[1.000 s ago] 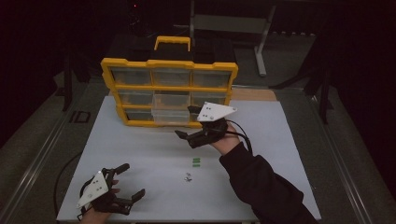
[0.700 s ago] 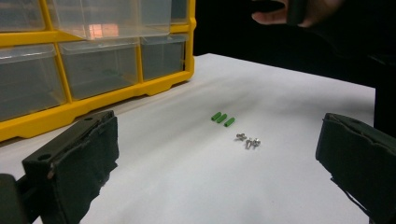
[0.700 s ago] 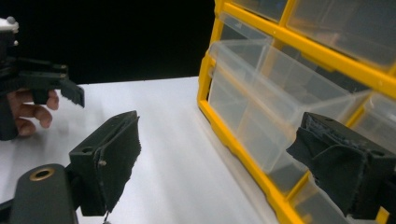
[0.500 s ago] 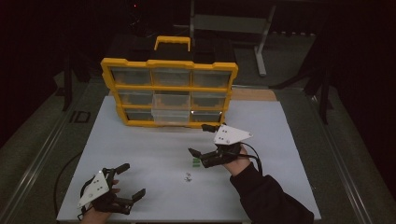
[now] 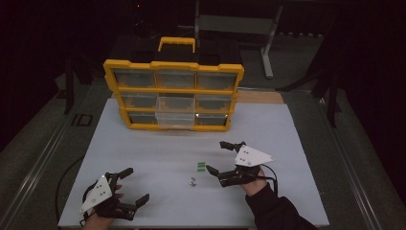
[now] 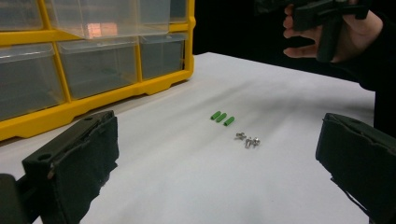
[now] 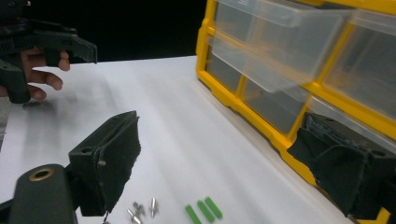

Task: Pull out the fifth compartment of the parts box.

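while the right tongs (image 5: 225, 157) are being held wide open just beside the small parts, nothing is being gripped by them; the left tongs (image 5: 130, 188) are likewise being kept open and empty, near the front left corner of the white worktop (image 5: 287, 129). three green plugs (image 5: 201, 166) are lying side by side on the worktop, with a little cluster of metal screws (image 5: 192, 181) just in front of them, both well apart from the yellow drawer organizer (image 5: 173, 94) standing at the back. one clear drawer (image 5: 175, 119) in the lower middle is being left pulled out, so the step in hand is judged to be a pick of one small piece for that drawer.

to do it well, the right tongs are best being lowered squarely over a single green plug, with one pad on each long side, so that its neighbours are not being nudged away. the pads should be closed gently and low, almost touching the worktop, since so small a piece is likely to be flicked aside. the left tongs are best being kept clear of the parts.
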`<state>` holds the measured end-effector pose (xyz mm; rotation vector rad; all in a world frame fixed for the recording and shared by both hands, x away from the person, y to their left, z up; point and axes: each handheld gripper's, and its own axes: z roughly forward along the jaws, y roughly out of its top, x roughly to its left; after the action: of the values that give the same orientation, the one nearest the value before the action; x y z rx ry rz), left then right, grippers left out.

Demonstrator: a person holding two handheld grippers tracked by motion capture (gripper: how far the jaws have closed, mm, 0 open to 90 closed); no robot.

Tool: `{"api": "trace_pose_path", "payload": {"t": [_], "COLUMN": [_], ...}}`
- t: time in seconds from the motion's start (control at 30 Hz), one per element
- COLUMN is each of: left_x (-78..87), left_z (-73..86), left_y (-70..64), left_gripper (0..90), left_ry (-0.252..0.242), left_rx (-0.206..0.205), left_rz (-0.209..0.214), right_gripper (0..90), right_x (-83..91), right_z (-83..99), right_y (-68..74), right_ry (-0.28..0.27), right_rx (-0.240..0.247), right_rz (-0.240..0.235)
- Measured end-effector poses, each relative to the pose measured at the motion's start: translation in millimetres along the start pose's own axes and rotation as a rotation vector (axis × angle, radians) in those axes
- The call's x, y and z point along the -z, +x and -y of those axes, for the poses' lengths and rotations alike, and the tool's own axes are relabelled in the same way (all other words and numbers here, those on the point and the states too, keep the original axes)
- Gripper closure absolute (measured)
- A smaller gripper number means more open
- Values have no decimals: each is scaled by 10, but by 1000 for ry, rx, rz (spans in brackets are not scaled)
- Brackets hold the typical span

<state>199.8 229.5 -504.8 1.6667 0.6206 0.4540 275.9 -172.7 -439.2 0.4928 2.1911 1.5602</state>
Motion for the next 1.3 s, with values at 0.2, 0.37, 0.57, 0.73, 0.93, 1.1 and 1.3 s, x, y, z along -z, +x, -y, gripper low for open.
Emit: {"api": "trace_pose_path", "payload": {"t": [0.2,0.37,0.57,0.73,0.93,1.1,1.3], "left_x": [-3,-9,-11,-11,-22,-25,-27], "left_z": [0,0,1,3,1,3,6], "left_y": [1,0,0,3,2,7,10], "left_gripper": [0,0,0,0,0,0,0], "left_ry": [4,5,5,6,9,12,14], "left_rx": [0,1,2,5,1,2,4], "left_rz": [0,-1,0,1,3,3,3], "right_gripper": [126,123,120,120,121,122,123], "right_x": [162,274,424,597,680,666,669], "right_z": [198,332,454,611,746,768,774], "right_y": [-18,-30,-34,-19,-21,-31,-36], "right_ry": [8,22,36,39,55,48,46], "right_rx": [-37,-41,-48,-59,-79,-90,-92], "right_rz": [26,42,64,91,102,86,84]}}
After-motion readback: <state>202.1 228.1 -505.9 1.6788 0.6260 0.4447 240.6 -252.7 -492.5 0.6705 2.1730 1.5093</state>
